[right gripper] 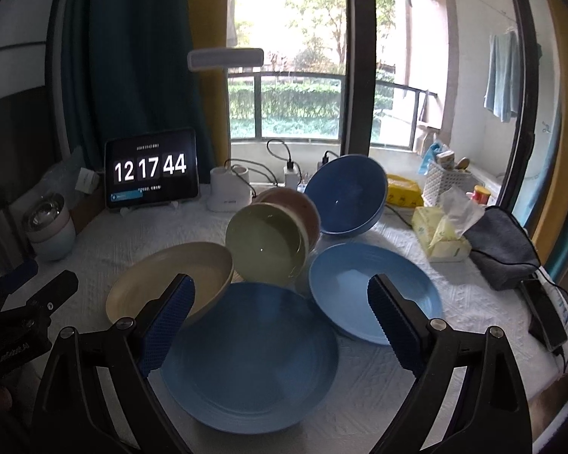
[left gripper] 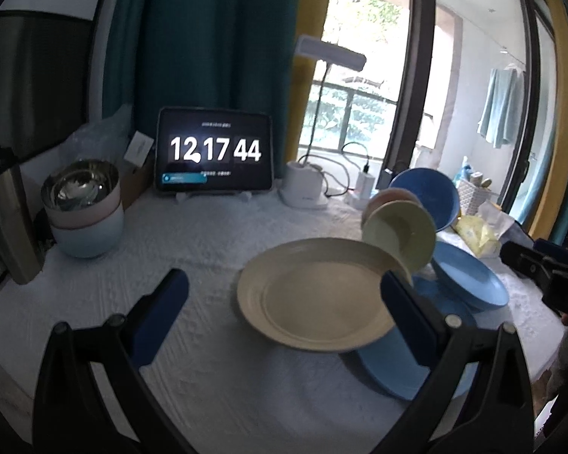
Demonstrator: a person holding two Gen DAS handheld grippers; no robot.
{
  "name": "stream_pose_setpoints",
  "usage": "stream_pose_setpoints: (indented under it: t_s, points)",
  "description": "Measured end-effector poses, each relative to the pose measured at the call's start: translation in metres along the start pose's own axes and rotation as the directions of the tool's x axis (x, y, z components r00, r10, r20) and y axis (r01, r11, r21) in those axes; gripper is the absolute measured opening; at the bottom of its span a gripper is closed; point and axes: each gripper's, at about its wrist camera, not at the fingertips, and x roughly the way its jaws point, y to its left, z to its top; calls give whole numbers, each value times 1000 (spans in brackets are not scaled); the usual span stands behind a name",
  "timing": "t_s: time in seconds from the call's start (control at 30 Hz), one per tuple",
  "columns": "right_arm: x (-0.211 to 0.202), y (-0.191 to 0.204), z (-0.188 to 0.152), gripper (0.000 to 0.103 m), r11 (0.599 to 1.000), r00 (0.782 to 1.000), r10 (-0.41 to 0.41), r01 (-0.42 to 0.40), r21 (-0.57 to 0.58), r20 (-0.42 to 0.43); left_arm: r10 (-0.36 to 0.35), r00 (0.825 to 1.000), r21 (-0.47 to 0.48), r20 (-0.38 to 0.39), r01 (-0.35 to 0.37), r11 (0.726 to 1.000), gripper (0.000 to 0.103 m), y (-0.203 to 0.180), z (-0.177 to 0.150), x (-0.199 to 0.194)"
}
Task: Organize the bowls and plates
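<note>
Left wrist view: the left gripper [left gripper: 284, 299] is seen with fingers spread wide and nothing between them, held above the white cloth [left gripper: 208, 227]. The cream plate [left gripper: 314, 295] lies ahead, its right edge resting tilted on the big blue plate [left gripper: 390, 370]. The green bowl [left gripper: 399, 236] is propped on edge against the pink bowl [left gripper: 390, 195], with the dark blue bowl [left gripper: 428, 196] tilted behind. A second blue plate [left gripper: 469, 280] lies to the right. Stacked bowls [left gripper: 83, 208] stand at far left, near the tablet [left gripper: 214, 151] reading 12 17 44. Right wrist view: the right gripper [right gripper: 280, 317] is likewise spread and empty, poised over the big blue plate. A lamp [right gripper: 229, 185] and tissue pack [right gripper: 443, 234] are noted at the rear
</note>
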Motion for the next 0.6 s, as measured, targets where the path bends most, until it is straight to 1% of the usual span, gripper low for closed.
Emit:
stream_pose_setpoints:
  t_s: [0.2, 0.53, 0.6]
  points:
    - [21, 9, 6, 89, 1000, 1000, 12, -12, -7, -27, 8, 999, -16, -38, -9, 1000, 102, 10, -2, 21]
    - [58, 18, 13, 85, 999, 995, 44, -45, -10, -91, 17, 995, -28, -98, -19, 999, 101, 19, -4, 54]
    - [64, 19, 14, 82, 999, 994, 48, -49, -11, -101, 21, 993, -29, -113, -25, 999, 101, 22, -5, 60]
